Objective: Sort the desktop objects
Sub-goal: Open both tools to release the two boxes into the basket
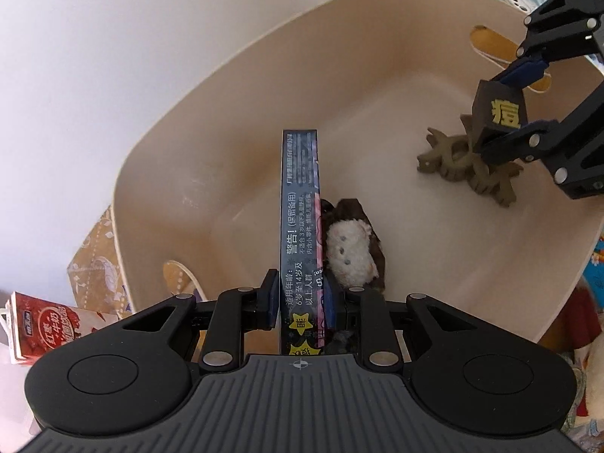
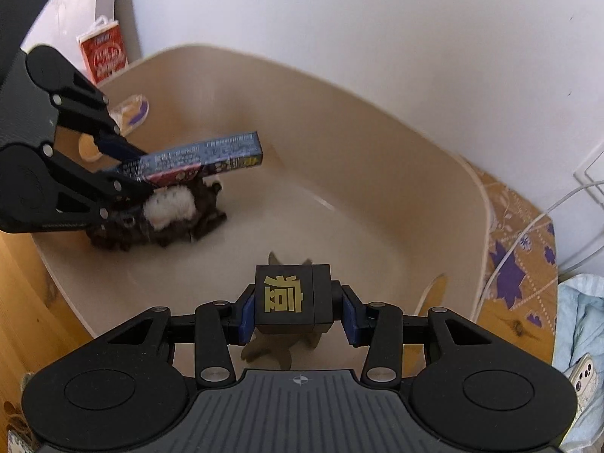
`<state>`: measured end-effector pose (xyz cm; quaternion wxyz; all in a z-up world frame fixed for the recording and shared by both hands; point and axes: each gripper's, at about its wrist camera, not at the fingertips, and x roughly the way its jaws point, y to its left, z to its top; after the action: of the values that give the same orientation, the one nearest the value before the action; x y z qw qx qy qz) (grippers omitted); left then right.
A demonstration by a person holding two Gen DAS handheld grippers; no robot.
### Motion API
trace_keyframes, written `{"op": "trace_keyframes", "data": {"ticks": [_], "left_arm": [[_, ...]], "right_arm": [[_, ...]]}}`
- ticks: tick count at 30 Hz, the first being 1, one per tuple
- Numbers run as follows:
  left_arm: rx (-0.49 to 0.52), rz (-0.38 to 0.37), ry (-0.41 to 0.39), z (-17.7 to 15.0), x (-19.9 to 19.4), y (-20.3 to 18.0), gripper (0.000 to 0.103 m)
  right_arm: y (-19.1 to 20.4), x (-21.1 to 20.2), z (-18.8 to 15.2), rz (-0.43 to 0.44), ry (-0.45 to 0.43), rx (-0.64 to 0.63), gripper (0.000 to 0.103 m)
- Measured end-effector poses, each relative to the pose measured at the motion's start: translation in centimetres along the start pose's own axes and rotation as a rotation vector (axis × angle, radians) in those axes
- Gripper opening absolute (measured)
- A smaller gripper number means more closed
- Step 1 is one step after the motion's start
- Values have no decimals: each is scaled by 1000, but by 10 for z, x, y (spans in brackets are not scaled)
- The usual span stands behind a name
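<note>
The flat dark-blue printed cardboard box [image 1: 299, 204] stands on edge in the middle of the left wrist frame, clamped between the left gripper [image 1: 300, 302] jaws above a brown-and-white plush toy [image 1: 351, 249] in the beige plastic tub [image 1: 226, 120]. At lower centre of the right view, the black cube with a gold character [image 2: 292, 298] sits between the right gripper [image 2: 298, 315] jaws: the left pad touches it, the right stands slightly clear, so whether they grip it I cannot tell. An olive-brown spiky figure [image 1: 464, 166] lies on the tub floor beneath the cube.

My left gripper [image 1: 300, 302] has bare floor in the beige bin [image 1: 234, 87] to its left; the plush toy [image 1: 349, 249] crowds its right, the olive figure [image 1: 468, 166] lies under my right gripper [image 2: 298, 311].
</note>
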<state>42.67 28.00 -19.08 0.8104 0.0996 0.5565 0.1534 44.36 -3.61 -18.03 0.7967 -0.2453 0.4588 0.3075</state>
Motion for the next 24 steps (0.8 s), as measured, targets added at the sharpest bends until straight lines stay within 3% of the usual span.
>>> {"op": "trace_keyframes", "data": {"ticks": [2, 4, 8, 9, 11, 13, 24], "left_arm": [[-16, -5, 7, -1, 0, 0, 23], [-34, -1, 2, -2, -1, 0, 24], [-33, 36, -22, -5, -7, -1, 42], [-35, 34, -28, -6, -9, -1, 44], [-39, 40, -39, -6, -15, -2, 60], [-49, 38, -63, -7, -22, -2, 65], [-75, 34, -145, -13, -65, -3, 68]], "right_arm": [[-1, 2, -1, 1, 4, 21, 42], [-2, 2, -1, -7, 11, 28, 51], [-1, -4, 0, -16, 1, 19, 56], [-1, -8, 0, -16, -9, 18, 59], [1, -14, 1, -43, -31, 18, 73], [0, -23, 1, -56, -67, 32, 84], [-1, -69, -8, -11, -150, 51, 89]]}}
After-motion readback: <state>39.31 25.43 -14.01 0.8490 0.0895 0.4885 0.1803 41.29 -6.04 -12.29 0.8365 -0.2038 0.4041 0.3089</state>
